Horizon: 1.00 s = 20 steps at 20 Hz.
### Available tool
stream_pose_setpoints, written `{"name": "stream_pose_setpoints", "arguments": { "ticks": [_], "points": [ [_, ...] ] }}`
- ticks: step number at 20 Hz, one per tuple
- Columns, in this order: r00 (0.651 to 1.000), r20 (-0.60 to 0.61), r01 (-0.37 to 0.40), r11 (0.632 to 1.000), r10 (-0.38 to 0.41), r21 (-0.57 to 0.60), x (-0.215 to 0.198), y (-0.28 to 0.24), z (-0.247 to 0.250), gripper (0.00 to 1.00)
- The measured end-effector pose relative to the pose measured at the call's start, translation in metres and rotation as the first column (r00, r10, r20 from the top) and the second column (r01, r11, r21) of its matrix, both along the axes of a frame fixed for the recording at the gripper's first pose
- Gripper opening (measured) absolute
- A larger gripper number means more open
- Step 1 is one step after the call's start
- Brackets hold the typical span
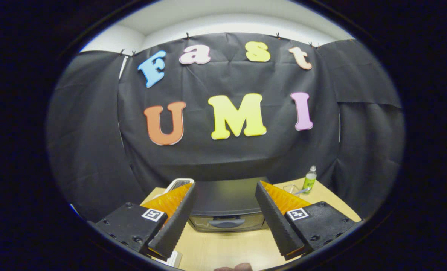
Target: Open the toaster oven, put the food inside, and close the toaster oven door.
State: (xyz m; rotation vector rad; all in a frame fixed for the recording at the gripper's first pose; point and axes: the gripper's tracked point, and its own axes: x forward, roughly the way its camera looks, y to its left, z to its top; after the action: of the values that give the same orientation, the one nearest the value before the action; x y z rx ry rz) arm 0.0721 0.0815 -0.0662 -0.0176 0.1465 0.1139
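hovering above the worktop (223, 248), the hand-held gripper (225, 201) has its fingers spread wide with nothing between them. the toaster oven (227, 205) sits just ahead, between the fingers, its door shut and the handle (226, 223) facing the gripper. its long axis runs side to side across the worktop. a shut door fits either food already inside or loading to come; no food can be made out. a bottle (310, 180) stands to the right, apart.

The gripper view looks forward over the toaster oven (227, 205) from slightly above, near it.
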Motion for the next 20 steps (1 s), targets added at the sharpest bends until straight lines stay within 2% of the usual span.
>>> {"name": "stream_pose_setpoints", "arguments": {
  "ticks": [3,8,15,20],
  "points": [
    [0.996,0.083,-0.012,1.000,0.012,-0.006,-0.026,0.000,0.047,1.00],
    [0.988,0.147,-0.042,0.999,0.043,-0.006,-0.069,0.009,0.081,1.00],
    [0.984,0.162,-0.069,0.998,0.067,0.002,-0.093,0.013,0.096,1.00],
    [0.986,0.158,-0.046,0.999,0.043,0.018,-0.098,0.008,0.096,1.00]
  ]
}}
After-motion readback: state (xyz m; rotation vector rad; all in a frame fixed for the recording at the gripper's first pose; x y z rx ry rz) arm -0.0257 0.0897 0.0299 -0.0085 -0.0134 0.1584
